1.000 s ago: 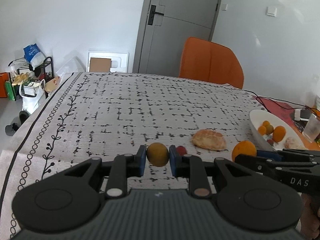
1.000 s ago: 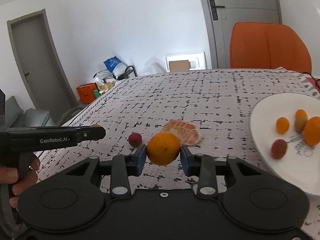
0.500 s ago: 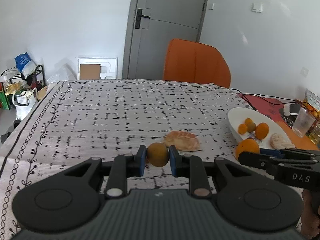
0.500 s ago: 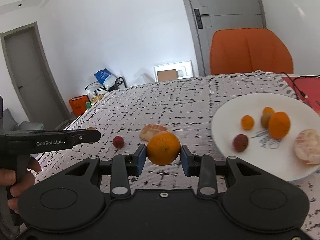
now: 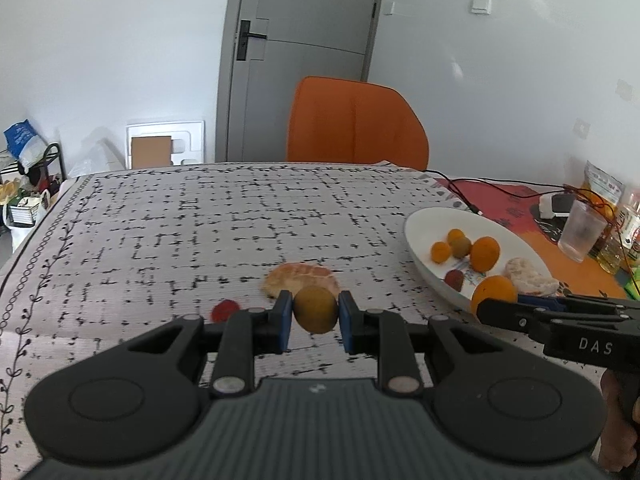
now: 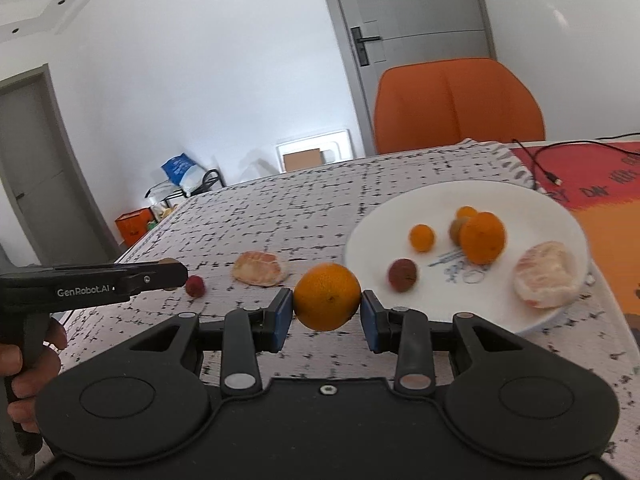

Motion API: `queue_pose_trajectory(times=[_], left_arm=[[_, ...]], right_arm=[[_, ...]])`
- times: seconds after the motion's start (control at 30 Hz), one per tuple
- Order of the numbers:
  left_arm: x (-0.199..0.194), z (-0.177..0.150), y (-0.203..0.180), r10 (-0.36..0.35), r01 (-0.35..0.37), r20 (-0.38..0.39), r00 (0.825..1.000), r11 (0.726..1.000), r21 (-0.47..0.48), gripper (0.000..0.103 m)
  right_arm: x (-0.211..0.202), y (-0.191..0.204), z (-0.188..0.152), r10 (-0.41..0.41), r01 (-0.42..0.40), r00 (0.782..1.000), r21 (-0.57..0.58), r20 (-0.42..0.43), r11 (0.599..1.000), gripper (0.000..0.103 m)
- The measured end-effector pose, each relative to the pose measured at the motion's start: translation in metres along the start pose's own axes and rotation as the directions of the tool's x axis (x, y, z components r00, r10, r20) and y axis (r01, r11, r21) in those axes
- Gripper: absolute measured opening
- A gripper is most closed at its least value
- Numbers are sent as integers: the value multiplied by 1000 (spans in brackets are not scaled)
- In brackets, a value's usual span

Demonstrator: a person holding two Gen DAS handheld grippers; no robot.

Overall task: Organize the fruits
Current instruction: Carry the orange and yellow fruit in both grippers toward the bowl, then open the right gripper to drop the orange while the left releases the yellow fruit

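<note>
Both claws have swung to the right since a moment ago, so the white plate (image 6: 472,196) now sits much closer in front of them. On the person's right, the right claw (image 6: 327,311) is clenched on a bright orange (image 6: 327,297), held above the table (image 6: 280,216) just short of the plate's near rim. To its left, the left claw (image 5: 312,319) grips a small brownish-yellow fruit (image 5: 315,309) between its blue pads — also lifted off the patterned cloth.

Lying on the table behind them are a peeled citrus half (image 6: 259,267) and, beside it, a little red fruit (image 6: 195,285). On the plate rest another orange (image 6: 482,237), two small orange fruits, a brownish one, a dark red one (image 6: 402,275) and a second peeled piece (image 6: 546,274). At the far side of the table stands an orange chair (image 6: 456,104) — a grey door (image 5: 296,52) behind it.
</note>
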State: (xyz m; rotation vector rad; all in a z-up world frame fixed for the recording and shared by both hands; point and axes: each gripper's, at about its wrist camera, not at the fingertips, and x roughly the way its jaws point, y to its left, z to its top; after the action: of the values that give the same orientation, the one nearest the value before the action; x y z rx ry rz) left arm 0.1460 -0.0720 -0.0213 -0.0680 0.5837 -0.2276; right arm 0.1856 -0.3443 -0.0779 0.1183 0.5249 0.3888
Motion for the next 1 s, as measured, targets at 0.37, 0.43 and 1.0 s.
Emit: queue_pose_trajectory(times=[0.37, 0.43, 1.0], left_arm=[[9, 1, -27, -35, 35, -6, 999, 999, 29, 23], [11, 1, -32, -41, 41, -9, 999, 999, 36, 23], [24, 4, -64, -99, 101, -24, 995, 992, 78, 23]], right_arm=[[-13, -28, -4, -59, 59, 998, 33, 12, 998, 35], [-15, -32, -5, -67, 66, 998, 42, 15, 997, 35], [-31, -60, -5, -141, 136, 989, 96, 46, 986, 42]])
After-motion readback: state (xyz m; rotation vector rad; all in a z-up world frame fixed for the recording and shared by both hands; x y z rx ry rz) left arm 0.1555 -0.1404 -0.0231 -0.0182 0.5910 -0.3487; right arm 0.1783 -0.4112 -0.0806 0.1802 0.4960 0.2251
